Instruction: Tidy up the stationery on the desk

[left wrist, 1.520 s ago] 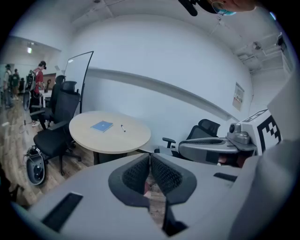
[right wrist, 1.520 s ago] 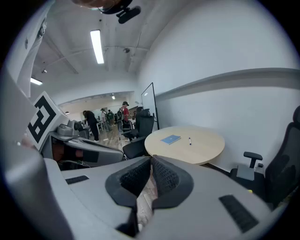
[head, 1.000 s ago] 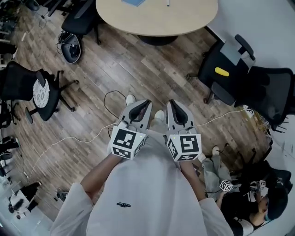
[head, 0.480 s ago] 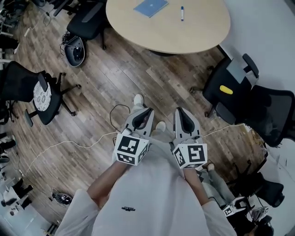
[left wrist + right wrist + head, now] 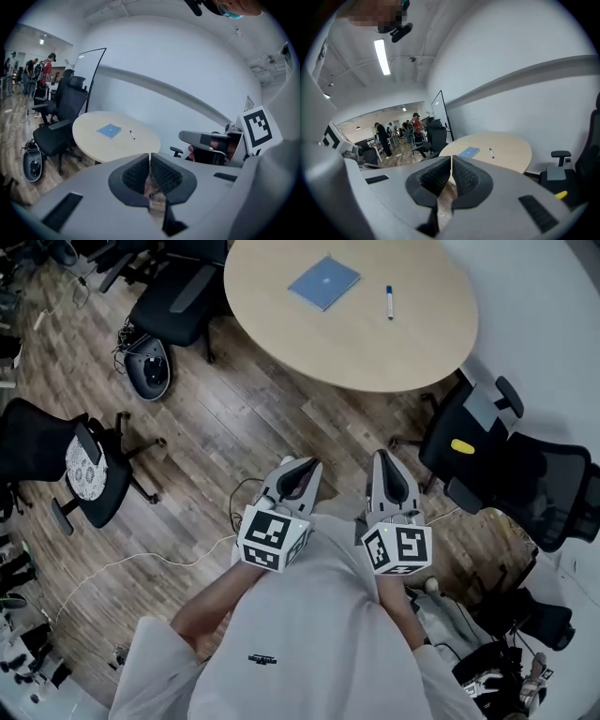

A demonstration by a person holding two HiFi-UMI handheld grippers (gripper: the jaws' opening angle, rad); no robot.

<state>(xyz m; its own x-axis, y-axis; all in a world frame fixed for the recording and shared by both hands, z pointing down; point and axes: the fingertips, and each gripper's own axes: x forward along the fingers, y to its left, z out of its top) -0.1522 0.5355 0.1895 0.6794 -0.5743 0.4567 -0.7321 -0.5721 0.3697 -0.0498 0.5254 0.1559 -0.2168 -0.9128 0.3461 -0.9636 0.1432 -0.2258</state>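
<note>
- Currently, far left: a black office chair [image 5: 42, 442] stands on the wood floor [image 5: 244, 409].
- Left claw [image 5: 302, 470]: jaws pressed together, nothing between them. It's held over the floor, just ahead of the person's torso, and aimed toward the table [image 5: 356, 352].
- Blue notebook [image 5: 323, 282] lies flat on the round table, well ahead of the left claw and a touch to its right. No contact.
- Pen [image 5: 390, 302] lies on the same table, right of the notebook and apart from it. It's well ahead of the right claw and roughly in line with it.
- Right claw [image 5: 382, 460]: jaws together as well, empty. It sits beside the left claw, apart from it, pointing the same way.
- Far right: black chairs [image 5: 487, 437] near the table's edge, with a yellow item [image 5: 462, 445] on one of them.
</note>
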